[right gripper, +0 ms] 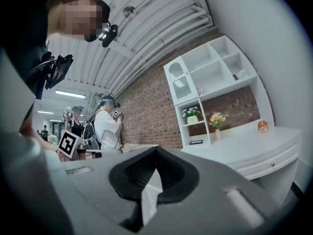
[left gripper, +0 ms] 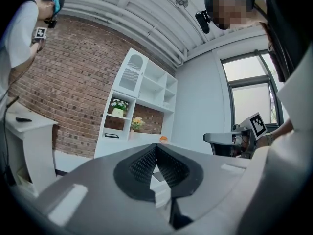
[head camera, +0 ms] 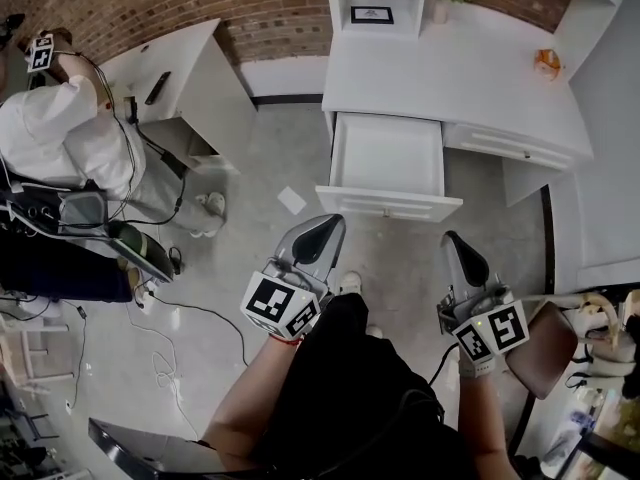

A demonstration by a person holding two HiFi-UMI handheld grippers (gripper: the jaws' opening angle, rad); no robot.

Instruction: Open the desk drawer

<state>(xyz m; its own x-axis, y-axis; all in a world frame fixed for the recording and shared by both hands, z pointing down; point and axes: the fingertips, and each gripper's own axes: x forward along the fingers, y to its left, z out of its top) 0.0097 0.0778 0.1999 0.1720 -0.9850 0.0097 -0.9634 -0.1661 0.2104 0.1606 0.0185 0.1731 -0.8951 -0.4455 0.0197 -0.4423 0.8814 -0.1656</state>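
Left gripper [head camera: 328, 226], right gripper [head camera: 457, 242] closed, tips toward open drawer [head camera: 390, 205]

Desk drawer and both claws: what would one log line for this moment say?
drawer: pulled out, looks empty | left claw: shut, empty, clear of drawer | right claw: shut, empty, clear of drawer
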